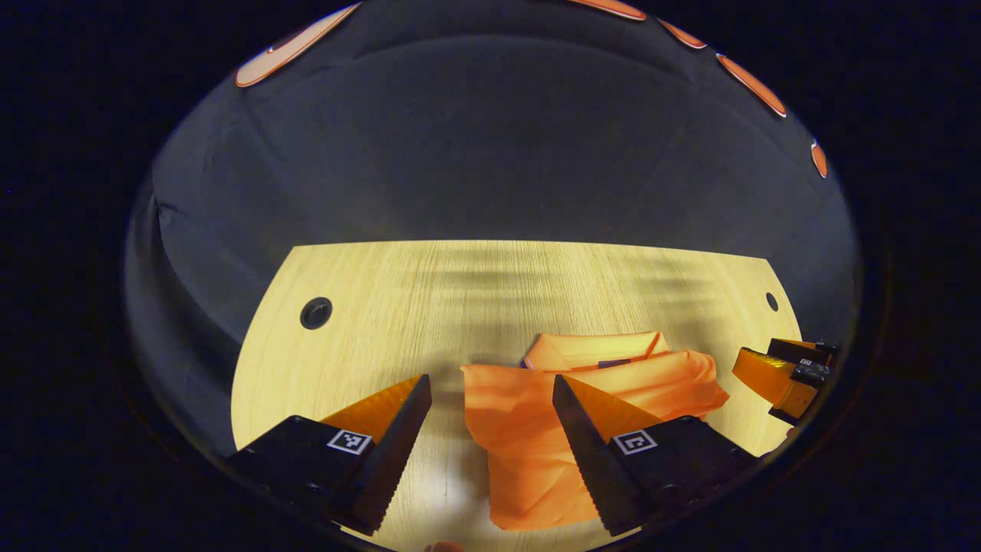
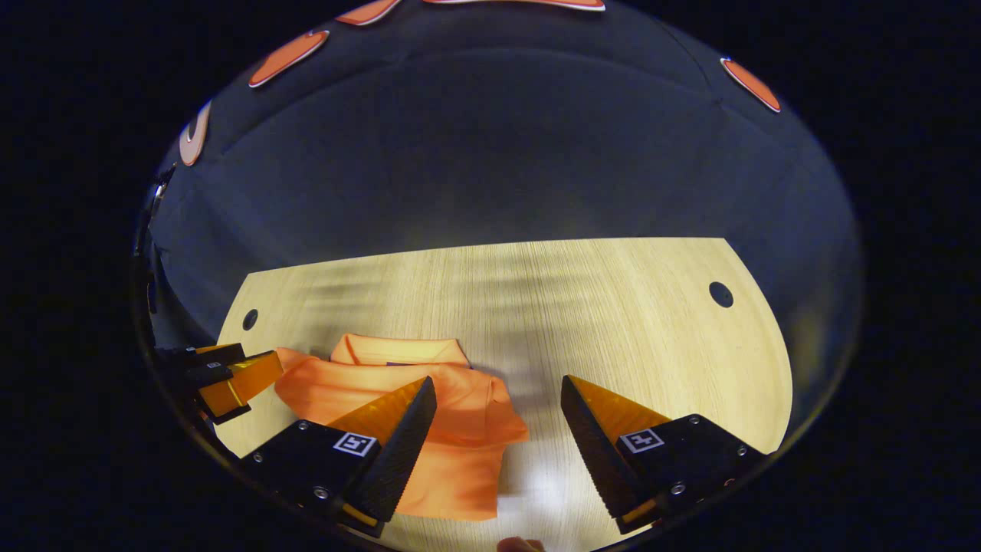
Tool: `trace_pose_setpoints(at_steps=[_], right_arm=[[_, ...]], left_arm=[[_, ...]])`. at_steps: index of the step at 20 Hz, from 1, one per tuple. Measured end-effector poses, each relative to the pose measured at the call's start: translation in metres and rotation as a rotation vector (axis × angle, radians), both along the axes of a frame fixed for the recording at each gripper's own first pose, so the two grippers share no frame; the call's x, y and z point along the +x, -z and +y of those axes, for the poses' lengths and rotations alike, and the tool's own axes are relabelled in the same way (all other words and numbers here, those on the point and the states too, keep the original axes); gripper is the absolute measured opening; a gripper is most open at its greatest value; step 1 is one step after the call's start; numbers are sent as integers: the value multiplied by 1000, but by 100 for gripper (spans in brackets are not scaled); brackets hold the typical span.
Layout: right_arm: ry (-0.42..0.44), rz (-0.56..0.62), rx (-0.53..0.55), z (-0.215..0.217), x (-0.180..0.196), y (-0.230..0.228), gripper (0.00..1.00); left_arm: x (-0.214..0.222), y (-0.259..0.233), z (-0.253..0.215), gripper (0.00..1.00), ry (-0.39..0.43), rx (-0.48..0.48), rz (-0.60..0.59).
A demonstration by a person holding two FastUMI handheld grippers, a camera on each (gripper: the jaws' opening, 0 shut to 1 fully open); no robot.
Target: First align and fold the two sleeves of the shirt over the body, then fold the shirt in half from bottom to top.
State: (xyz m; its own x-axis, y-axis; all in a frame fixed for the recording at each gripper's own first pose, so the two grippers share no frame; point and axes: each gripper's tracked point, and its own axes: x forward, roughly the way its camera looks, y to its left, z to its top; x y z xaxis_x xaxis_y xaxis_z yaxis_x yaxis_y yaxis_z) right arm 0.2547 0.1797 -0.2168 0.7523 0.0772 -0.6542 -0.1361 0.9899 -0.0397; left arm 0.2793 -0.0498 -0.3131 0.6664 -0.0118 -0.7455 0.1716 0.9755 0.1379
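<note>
Shirt lies bunched on the table, collar away from me — looks soft, light, floppy. My left tongs and right tongs gape wide, empty. I'd pinch hem corners.

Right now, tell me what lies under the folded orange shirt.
The orange shirt rests on the light wooden table. Bare wood shows around it; whatever lies beneath its folds is covered.

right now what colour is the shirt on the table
Orange, plain with no pattern. The shirt on the light wooden table shows best in the left gripper view.
</note>
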Motion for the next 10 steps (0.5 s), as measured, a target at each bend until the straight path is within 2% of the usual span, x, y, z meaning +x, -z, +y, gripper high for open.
trace_pose_setpoints(at_steps=[5, 10], right_arm=[[-51, -112, 26, 11, -44, -65, 99], [-85, -227, 77, 14, -85, -130, 99]], left_arm=[[-33, -76, -5, 98, 15, -56, -115], [-76, -162, -3, 98, 47, -49, -299]])
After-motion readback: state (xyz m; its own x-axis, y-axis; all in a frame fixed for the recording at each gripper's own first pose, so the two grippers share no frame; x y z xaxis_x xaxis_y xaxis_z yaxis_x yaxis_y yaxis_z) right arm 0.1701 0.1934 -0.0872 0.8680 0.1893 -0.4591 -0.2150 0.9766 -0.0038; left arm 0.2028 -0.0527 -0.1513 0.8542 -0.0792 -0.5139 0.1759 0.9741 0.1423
